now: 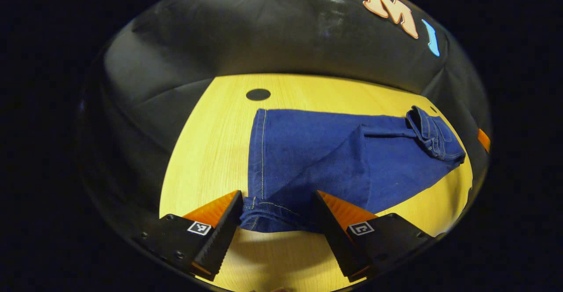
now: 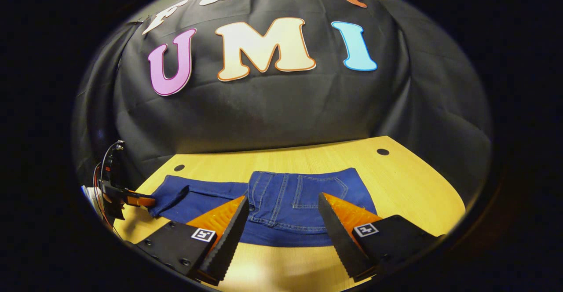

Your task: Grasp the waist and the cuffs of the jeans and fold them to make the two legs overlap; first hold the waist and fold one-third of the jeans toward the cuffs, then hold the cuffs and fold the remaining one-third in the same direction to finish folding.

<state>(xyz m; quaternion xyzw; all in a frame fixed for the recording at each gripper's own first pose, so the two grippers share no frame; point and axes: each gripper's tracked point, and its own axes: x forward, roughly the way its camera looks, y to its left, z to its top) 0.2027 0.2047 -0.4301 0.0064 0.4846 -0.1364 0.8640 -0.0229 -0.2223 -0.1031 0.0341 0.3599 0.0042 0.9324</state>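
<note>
Dark blue jeans (image 1: 316,151) lie flat on the yellow wooden table (image 1: 206,151). One leg rests slantwise across the other. The near cuff (image 1: 272,219) sits between the fingers of my left gripper (image 1: 277,195), which is open and straddles it just above the table. At the far right the waist (image 1: 435,136) is turned over onto the legs. In the right gripper view the folded waist (image 2: 303,191) shows its back pockets. My right gripper (image 2: 283,196) hovers open over its near edge. The left gripper (image 2: 132,200) stands by the raised cuff (image 2: 169,197).
The black cloth wall rings the table on the far sides. Dark round holes mark the tabletop (image 1: 258,94) (image 2: 382,151). Bare wood lies right of the waist (image 2: 409,186) and along the near edge. Cables (image 2: 103,164) hang by the left gripper.
</note>
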